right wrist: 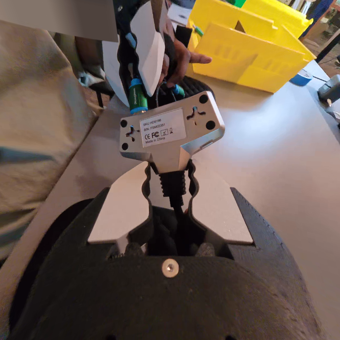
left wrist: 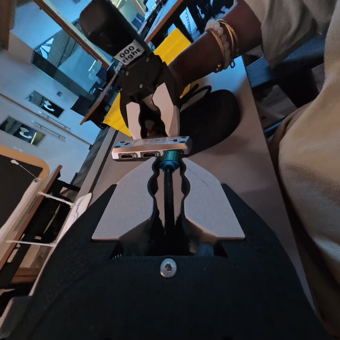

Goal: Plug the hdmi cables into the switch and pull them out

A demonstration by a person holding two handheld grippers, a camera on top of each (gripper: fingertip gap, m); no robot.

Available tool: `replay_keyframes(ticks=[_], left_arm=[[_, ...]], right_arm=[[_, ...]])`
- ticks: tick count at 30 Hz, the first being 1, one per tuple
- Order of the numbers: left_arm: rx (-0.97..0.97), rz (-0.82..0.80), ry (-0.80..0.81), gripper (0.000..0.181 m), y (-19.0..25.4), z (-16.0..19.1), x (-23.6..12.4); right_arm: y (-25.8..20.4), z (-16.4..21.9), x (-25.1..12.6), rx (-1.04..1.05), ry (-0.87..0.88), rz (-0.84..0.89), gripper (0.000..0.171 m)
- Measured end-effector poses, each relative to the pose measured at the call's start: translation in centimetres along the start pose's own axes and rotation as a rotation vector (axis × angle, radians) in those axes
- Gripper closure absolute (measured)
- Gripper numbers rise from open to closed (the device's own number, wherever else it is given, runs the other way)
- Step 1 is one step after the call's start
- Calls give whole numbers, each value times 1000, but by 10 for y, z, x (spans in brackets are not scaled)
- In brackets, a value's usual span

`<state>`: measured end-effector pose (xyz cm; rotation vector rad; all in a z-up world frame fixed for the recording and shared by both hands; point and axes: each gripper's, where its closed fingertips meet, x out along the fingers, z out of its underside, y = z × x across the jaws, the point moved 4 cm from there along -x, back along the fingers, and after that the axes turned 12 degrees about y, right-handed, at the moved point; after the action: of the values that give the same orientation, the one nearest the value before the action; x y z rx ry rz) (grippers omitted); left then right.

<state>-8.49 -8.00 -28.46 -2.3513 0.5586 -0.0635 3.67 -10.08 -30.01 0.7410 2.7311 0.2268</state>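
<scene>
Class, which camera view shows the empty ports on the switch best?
The left wrist view: it faces the switch's port edge, showing two empty ports beside the plugged green connector. The right wrist view shows only the switch's labelled underside; its ports are hidden.

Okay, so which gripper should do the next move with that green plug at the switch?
Left. The left gripper is already shut on the green plug, which sits at the switch's end port. The right gripper is clamped on the switch's cable end, so it is best used to brace.
</scene>
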Motion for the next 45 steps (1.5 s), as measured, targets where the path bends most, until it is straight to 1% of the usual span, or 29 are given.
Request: replay_keyframes(ticks=[3, 5, 8, 9, 11, 14, 17, 18, 19, 20, 22, 23, 24, 25, 26, 30, 31, 32, 34, 36, 41, 42, 45], left_arm=[[-7, 16, -54, 161, 4, -3, 4], [-38, 17, -56, 161, 8, -2, 9], [-62, 13, -43, 161, 9, 0, 11], [-54, 15, -41, 161, 9, 0, 13], [-30, 38, -66, 161, 11, 2, 18], [10, 60, -44, 161, 15, 0, 21], [-112, 49, -23, 161, 5, 7, 8], [-142, 45, -19, 161, 2, 7, 4], [-164, 52, -24, 161, 1, 6, 1], [-173, 57, -46, 161, 0, 7, -3], [-173, 68, -92, 160, -1, 14, -12], [-185, 72, -71, 161, 0, 13, -14], [-200, 78, -56, 161, 1, 12, -15], [-203, 92, -52, 161, 2, 12, -15], [-194, 94, -50, 161, 3, 13, -16], [-183, 95, -48, 161, 3, 13, -16], [-180, 97, -49, 161, 3, 13, -16], [-178, 106, -56, 161, 4, 14, -16], [-181, 111, -62, 161, 6, 16, -16], [-192, 103, -76, 161, 7, 18, -15], [-92, 121, -181, 160, 14, 23, -3], [-87, 126, -179, 160, 14, 23, -2], [-162, 116, -117, 160, 12, 22, -4]], right_arm=[[-2, 1, 1, -21, -59, 14, 131], [-3, 7, 1, -23, -111, 18, 132], [-3, 11, 2, 1, -102, 37, 132], [-3, 12, 2, 7, -95, 42, 133], [-2, 18, 3, -2, -139, 53, 133], [-3, 21, 5, -35, -191, 38, 132], [-3, 15, 6, -70, -205, 54, 127], [-4, 11, 9, -53, -188, 53, 121], [-8, 8, 13, -33, -165, 33, 109], [-13, 7, 18, -13, -148, 22, 95], [-19, 11, 30, -12, -164, 44, 57], [-19, 16, 36, -34, -207, 70, 39], [-17, 22, 41, -73, -270, 108, 26], [-15, 25, 46, -114, -322, 124, 25], [-13, 21, 52, -134, -303, 138, 25], [0, -6, 62, -161, -99, 189, 26], [-1, -8, 63, -154, -80, 168, 42], [-2, -5, 64, -142, -90, 155, 46], [-3, -2, 65, -134, -111, 161, 47], [-3, -1, 65, -121, -96, 166, 47], [-1, -1, 65, -3, -64, 132, 51], [-1, 0, 64, 4, -64, 133, 52], [-2, -2, 62, -2, -51, 141, 51]])
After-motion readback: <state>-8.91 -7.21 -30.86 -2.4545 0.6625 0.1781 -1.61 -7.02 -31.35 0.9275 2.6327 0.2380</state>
